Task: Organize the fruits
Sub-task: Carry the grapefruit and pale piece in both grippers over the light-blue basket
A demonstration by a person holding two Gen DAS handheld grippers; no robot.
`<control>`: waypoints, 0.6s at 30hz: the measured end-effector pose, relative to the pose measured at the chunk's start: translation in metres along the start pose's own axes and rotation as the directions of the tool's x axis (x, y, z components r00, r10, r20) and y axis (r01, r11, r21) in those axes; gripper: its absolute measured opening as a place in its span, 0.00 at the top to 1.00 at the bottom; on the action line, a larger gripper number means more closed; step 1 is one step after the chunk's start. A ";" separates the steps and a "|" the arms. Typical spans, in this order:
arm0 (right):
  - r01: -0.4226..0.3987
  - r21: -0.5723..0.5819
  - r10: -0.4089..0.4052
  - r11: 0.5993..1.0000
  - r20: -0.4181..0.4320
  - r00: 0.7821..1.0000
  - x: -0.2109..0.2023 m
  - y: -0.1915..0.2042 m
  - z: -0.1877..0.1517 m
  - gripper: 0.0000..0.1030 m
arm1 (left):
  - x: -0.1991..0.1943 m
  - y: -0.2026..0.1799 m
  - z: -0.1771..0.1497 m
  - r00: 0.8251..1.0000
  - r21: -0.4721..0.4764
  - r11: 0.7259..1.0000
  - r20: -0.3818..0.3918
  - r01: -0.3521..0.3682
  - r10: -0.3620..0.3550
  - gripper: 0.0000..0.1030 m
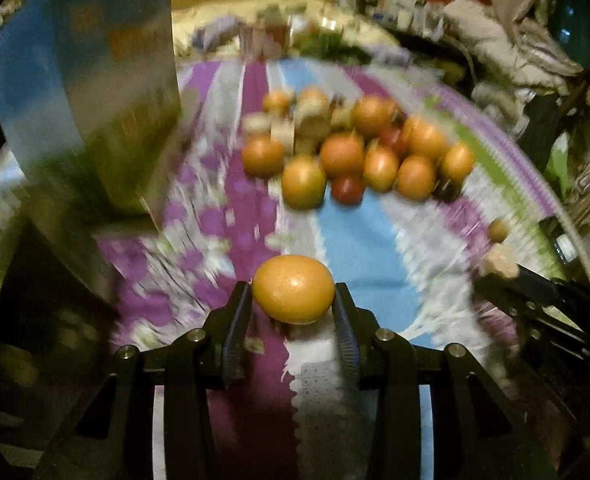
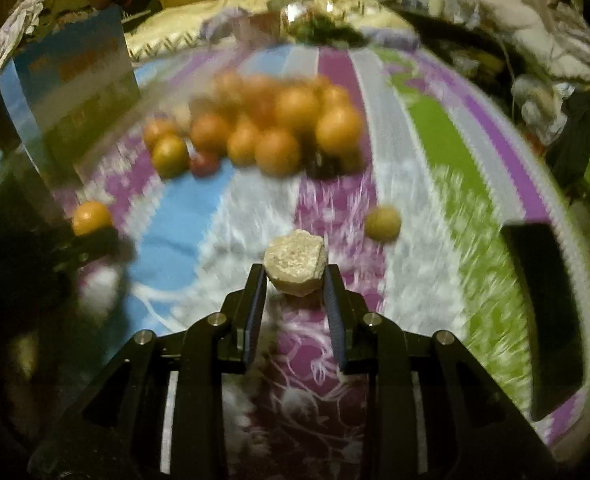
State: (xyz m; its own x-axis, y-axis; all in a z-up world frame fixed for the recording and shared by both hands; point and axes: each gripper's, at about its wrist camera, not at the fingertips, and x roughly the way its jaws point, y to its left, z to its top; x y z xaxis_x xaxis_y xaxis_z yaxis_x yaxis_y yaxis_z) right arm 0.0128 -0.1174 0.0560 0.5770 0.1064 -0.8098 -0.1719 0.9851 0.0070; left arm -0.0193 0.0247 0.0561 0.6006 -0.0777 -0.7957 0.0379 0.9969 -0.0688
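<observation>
- So the left gripper (image 1: pixel 294 294) is clamping down on a smooth orange fruit (image 1: pixel 294 289), one pad pressing on each side, and the fruit is sticking out past the fingertips.
- That fruit is hanging above the striped bedspread (image 1: pixel 359 240), over the spot where a purple band is meeting a blue one.
- The right gripper (image 2: pixel 295 276) is squeezing a pale, rough, blocky chunk (image 2: pixel 295 266) between its pads. Jaws are sitting pretty narrow; can't really tell what the chunk is, maybe a peeled or cut piece.
- From the right wrist view, the chunk is floating over a purple stripe, and a small yellowish-brown round fruit (image 2: pixel 383 223) is lying on the cloth just up and to the right of it, not touching.
- The main pile of orange fruits (image 1: pixel 355 152) is sitting further up the bed, well apart from both grippers, with a couple of small red ones (image 1: pixel 348 189) tucked in along its near edge.
- A blue and green box (image 1: pixel 83 92) is standing upright at the left, near the pile but not touching.
- Each gripper is showing up in the other's camera: the right one is poking in from the right edge of the left view, holding its pale chunk.
- Everything away from the grippers is looking smeared and blurry.
</observation>
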 end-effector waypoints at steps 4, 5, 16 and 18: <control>-0.019 0.010 0.018 1.000 0.036 0.999 -0.027 0.011 0.034 0.71 | -0.055 0.016 0.023 0.996 -0.025 1.000 0.084 -0.010 0.012 0.59; -0.025 0.012 0.025 1.000 0.046 0.999 -0.033 0.015 0.041 0.71 | -0.070 0.026 0.029 0.994 -0.043 0.999 0.102 -0.023 0.027 0.59; -0.126 -0.025 0.128 0.992 0.086 0.988 -0.085 0.098 0.108 0.71 | -0.174 0.161 0.057 0.962 -0.239 0.958 0.186 -0.155 0.202 0.59; -0.151 -0.054 0.155 0.987 0.088 0.984 -0.092 0.122 0.114 0.71 | -0.185 0.184 0.056 0.958 -0.266 0.949 0.180 -0.169 0.222 0.59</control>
State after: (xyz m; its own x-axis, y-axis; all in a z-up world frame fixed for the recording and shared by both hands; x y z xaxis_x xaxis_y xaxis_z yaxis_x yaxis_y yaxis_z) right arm 0.0298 0.0084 0.1982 0.6112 0.2695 -0.7442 -0.3001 0.9489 0.0972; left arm -0.0785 0.2229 0.2244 0.7276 0.1484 -0.6698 -0.2786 0.9561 -0.0908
